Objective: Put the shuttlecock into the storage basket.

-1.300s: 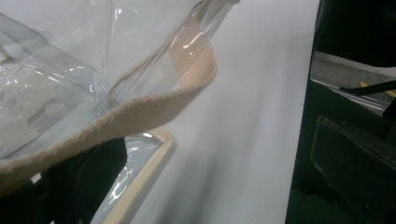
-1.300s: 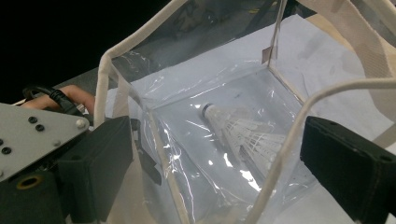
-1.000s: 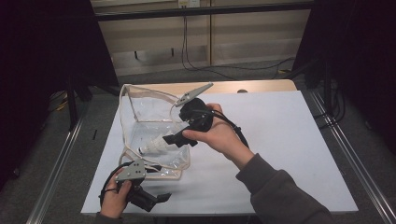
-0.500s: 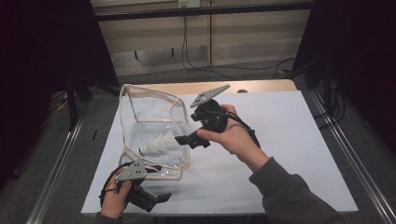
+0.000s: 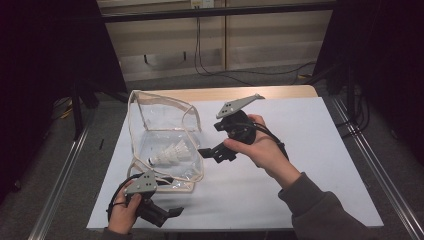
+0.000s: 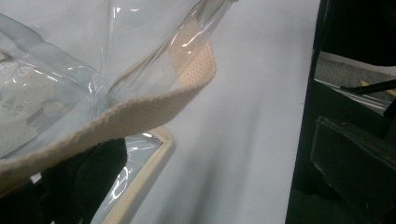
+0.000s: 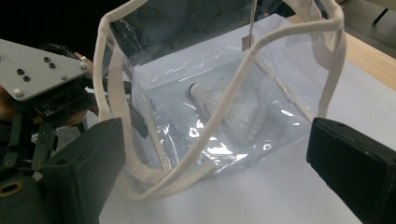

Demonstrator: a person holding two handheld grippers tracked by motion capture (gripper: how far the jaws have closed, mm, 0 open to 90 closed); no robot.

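While the left gripper (image 5: 167, 214) sits at the near left table (image 5: 310, 150) edge, jaws spread wide and grasping nothing, the clear bag (image 5: 165, 145) stands just beyond with a white shuttlecock (image 5: 170, 152) inside, and the right gripper (image 5: 212, 152), jaws parted and empty, faces it.

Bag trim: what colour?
Cream-beige woven webbing edges the clear plastic bag; clearest in the left gripper view, on the strap.

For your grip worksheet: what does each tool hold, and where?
Nothing: left tool and right tool are open; the bag's strap only lies across one left jaw.
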